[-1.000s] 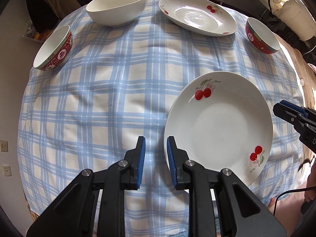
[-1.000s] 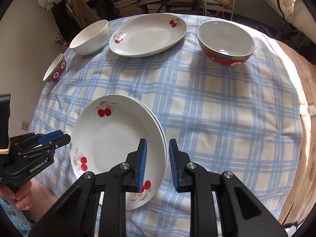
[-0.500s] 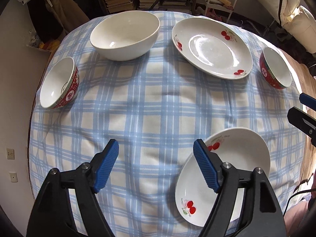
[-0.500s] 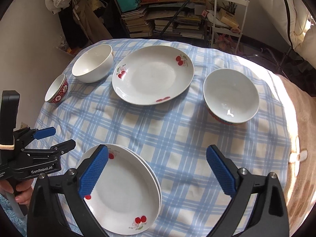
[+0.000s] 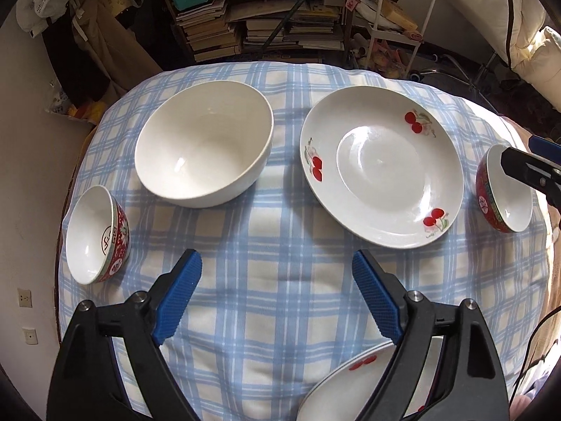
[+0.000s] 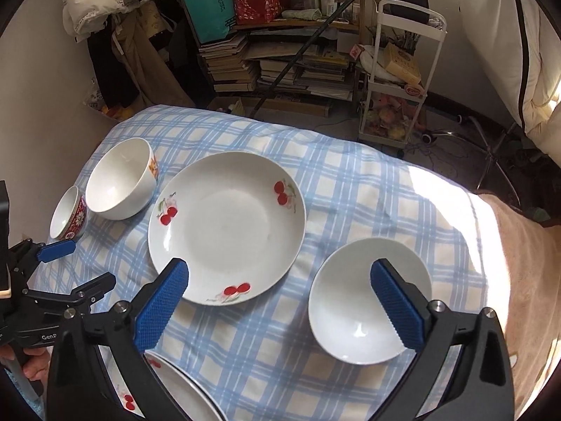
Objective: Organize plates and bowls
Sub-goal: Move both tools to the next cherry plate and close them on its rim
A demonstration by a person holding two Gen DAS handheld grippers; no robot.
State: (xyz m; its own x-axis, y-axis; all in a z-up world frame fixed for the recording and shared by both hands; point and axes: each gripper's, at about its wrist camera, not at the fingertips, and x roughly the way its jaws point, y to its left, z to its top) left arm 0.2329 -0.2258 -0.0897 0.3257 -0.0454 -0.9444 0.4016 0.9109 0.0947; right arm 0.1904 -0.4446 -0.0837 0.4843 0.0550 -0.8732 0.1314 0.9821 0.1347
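Note:
My left gripper (image 5: 277, 263) hangs over the checked tablecloth (image 5: 280, 315), its jaws opening with nothing between them. My right gripper (image 6: 280, 273) stands wide open and empty above the gap between a cherry plate (image 6: 228, 231) and a red bowl (image 6: 364, 301). Two stacked cherry plates (image 6: 175, 389) lie at the near edge, partly hidden by the fingers. A large white bowl (image 5: 203, 147) and a small red bowl (image 5: 94, 235) sit at the left. The left wrist view also shows the cherry plate (image 5: 382, 165) and the red bowl (image 5: 505, 193).
Stacked books (image 6: 280, 59) and a white cart (image 6: 396, 80) stand beyond the table's far edge. A wall runs along the left. A brown blanket (image 6: 519, 263) lies to the right. A hand (image 6: 31, 368) holds the left gripper (image 6: 82, 265).
Both grippers went from shut at the near plate's rim to wide open and moved toward the far side of the table. The stacked plates slid to the bottom of both views.

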